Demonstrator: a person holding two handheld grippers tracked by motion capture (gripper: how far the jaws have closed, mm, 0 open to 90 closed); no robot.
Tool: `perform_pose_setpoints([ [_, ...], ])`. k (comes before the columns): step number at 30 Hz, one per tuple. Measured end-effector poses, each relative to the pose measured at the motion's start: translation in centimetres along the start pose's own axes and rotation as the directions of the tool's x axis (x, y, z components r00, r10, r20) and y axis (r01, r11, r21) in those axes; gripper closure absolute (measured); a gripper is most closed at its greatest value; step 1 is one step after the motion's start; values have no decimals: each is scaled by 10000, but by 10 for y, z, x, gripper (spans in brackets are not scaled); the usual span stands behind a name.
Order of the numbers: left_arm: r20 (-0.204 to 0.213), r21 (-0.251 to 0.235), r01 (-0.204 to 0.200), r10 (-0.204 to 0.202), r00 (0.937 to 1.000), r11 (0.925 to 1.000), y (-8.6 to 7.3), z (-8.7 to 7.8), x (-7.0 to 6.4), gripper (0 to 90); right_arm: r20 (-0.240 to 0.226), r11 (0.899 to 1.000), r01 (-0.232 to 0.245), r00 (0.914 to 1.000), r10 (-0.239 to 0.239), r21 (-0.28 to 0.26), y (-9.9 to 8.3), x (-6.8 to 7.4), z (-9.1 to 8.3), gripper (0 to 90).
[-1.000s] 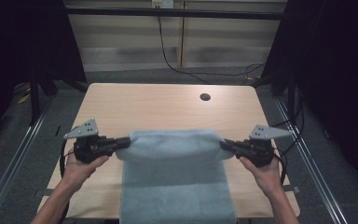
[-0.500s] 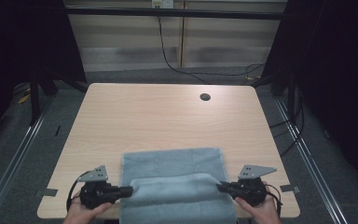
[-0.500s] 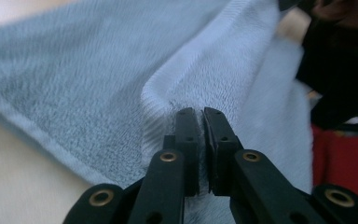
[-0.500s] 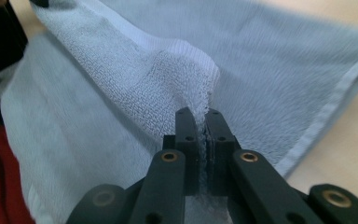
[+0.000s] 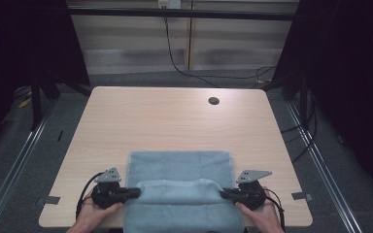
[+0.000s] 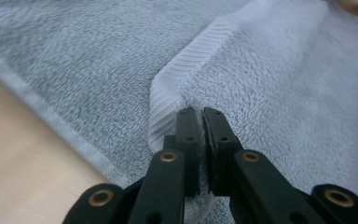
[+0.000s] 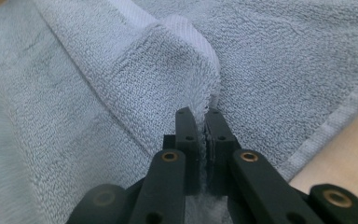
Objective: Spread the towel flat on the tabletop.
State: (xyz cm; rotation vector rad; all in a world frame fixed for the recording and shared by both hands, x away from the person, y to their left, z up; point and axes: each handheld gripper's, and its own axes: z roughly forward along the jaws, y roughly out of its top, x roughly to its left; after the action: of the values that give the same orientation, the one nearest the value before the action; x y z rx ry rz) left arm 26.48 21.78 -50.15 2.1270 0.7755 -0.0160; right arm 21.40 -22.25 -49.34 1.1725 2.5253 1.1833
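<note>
Light-blue towel on near half of desk, long axis near–far. Left tongs and right tongs each pinch one corner of doubled-back edge, level left–right. Free near portion lies beneath held fold.

Hidden and cut-off parts

The towel runs off the high view's bottom edge, as do both forearms. Each pinched towel corner is buried between closed jaws in the gripper views. The towel's far part blurs at the left gripper view's upper right.
</note>
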Motion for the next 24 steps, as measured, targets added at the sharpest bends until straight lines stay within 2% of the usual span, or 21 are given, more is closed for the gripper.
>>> perform_pose_setpoints([
  [6, -545, -191, 101, -111, 9985, 9998, 22, 12, 35, 855, 440, 10000, -12, 9990, 10, 53, 23, -16, 18, 866],
  [9, -532, -282, 506, -521, 9972, 9983, 32, 17, 54, 855, 585, 9999, -35, 9983, 29, 107, 35, -27, 27, 865],
  [12, -778, -329, 598, -622, 9950, 9977, 43, 22, 70, 855, 649, 9997, -55, 9979, 41, 224, 50, -39, 37, 865],
  [15, -969, -528, 744, -793, 9921, 9958, 49, 27, 82, 855, 865, 9996, -174, 9961, 153, 235, 62, -50, 47, 865],
  [19, -1247, -373, 713, -754, 9893, 9968, 59, 30, 94, 855, 955, 9991, -425, 9945, 419, 45, 74, -64, 58, 865],
  [21, -1357, -332, 782, -820, 9873, 9964, 64, 32, 101, 855, 1179, 9991, -422, 9922, 416, 24, 81, -70, 63, 865],
  [24, -1646, -302, 839, -878, 9824, 9960, 72, 36, 110, 855, 1391, 9988, -445, 9894, 410, 222, 94, -78, 72, 866],
])
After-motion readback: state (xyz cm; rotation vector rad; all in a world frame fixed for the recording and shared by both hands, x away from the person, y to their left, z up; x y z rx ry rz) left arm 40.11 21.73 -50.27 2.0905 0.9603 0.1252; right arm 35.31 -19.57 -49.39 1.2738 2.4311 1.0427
